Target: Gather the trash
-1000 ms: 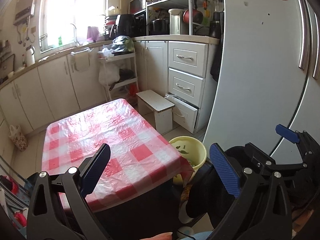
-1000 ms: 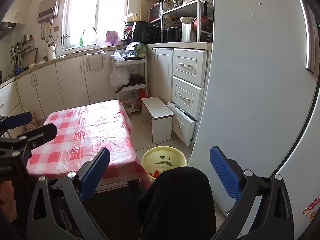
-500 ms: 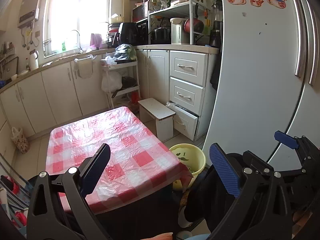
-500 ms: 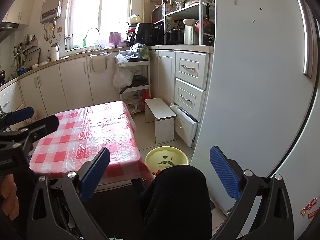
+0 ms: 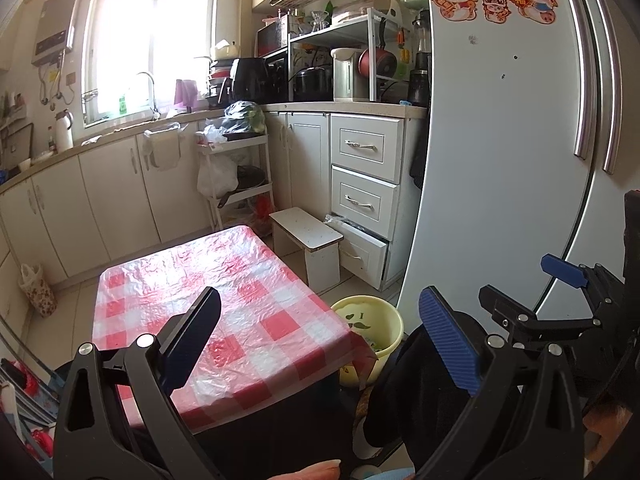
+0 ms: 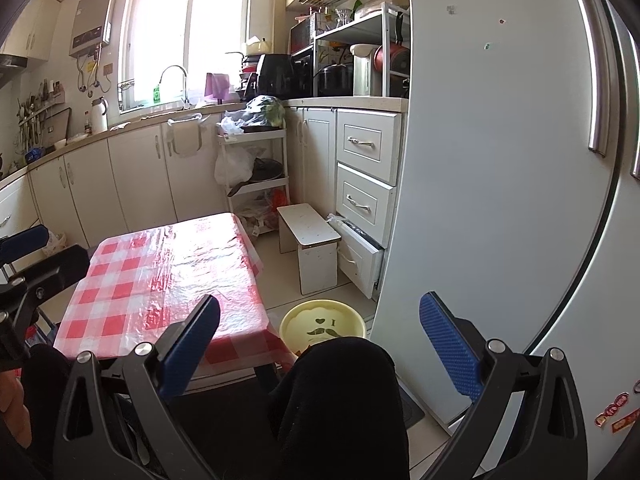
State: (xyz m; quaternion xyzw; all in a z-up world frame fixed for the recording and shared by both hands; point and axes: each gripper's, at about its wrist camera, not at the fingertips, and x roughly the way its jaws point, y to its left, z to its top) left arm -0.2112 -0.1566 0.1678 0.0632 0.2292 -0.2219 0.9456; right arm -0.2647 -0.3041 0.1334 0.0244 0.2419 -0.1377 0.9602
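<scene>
Left hand-held gripper [image 5: 320,328] jaws wide apart, nothing held, raised over near edge of worktop [image 5: 172,280] with red-checked cover; right hand-held gripper [image 6: 320,332] likewise wide apart and empty, above a dark-clad knee [image 6: 340,396]; yellow bin [image 6: 322,322] on floor between worktop and fridge [image 6: 500,160], scraps inside; white stool [image 6: 312,236] beyond bin, beside a part-open drawer [image 6: 358,258]
</scene>
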